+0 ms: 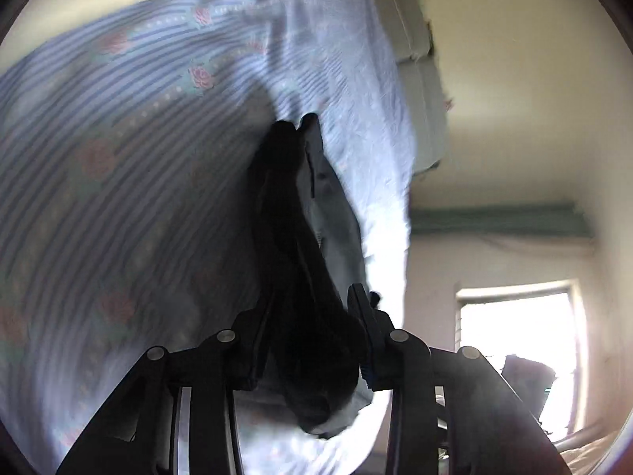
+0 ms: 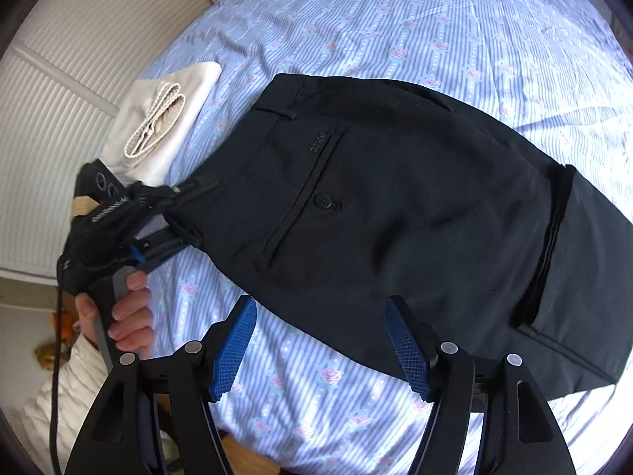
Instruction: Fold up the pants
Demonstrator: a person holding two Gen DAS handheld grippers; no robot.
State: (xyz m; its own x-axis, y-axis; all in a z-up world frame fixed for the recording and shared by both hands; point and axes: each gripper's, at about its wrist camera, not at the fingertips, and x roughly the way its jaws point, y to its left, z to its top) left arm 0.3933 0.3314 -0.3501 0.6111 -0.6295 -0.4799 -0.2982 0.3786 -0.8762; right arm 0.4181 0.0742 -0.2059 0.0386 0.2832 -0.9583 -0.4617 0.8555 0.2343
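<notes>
Black dress pants (image 2: 395,206) lie folded on a blue striped floral bed sheet (image 2: 435,31), back pocket and button up, legs doubled over at the right. My left gripper (image 2: 158,245) is shut on the waistband corner at the pants' left edge; in its own view the gripper (image 1: 312,316) pinches bunched black fabric (image 1: 289,217) with pale lining showing. My right gripper (image 2: 320,340) is open and empty, hovering just above the sheet at the near edge of the pants.
Folded cream pants (image 2: 158,118) lie on the sheet by the left gripper. A white slatted wall panel (image 2: 59,118) runs along the bed's far side. A bright window (image 1: 518,340) and the mattress edge (image 1: 419,79) show in the left wrist view.
</notes>
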